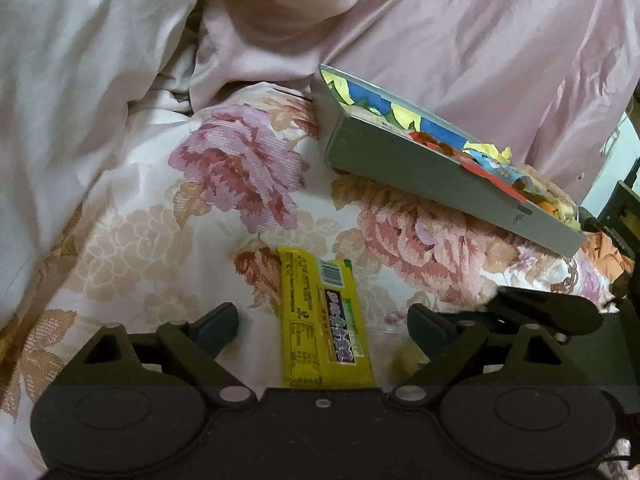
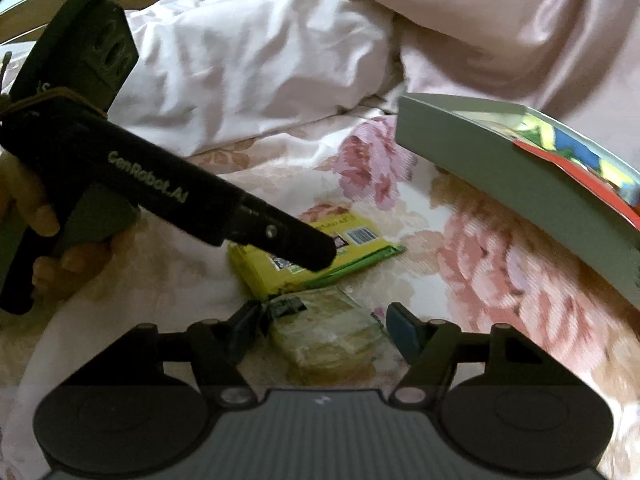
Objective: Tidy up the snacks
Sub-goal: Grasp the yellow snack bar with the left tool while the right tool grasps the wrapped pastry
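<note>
Yellow snack packet (image 1: 326, 320) lies on the floral bedspread (image 1: 248, 184) between the left gripper (image 1: 320, 326) fingers, apart and untouching, its long axis along them; beside it, right gripper (image 2: 320, 326) apparently brackets a pale packet (image 2: 332, 336).

Yellow snack bar (image 1: 324, 320) in glossy plastic wrap; clear, shiny film on the pale snack (image 2: 332, 336); grey box (image 1: 440, 176) of matt card; bed (image 1: 248, 168) in woven floral cloth; pink sheet (image 1: 460, 32) satiny; grippers matt black plastic.

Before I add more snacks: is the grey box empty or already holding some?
Already holding some: colourful wrappers show above the grey box wall, in both wrist views.
</note>
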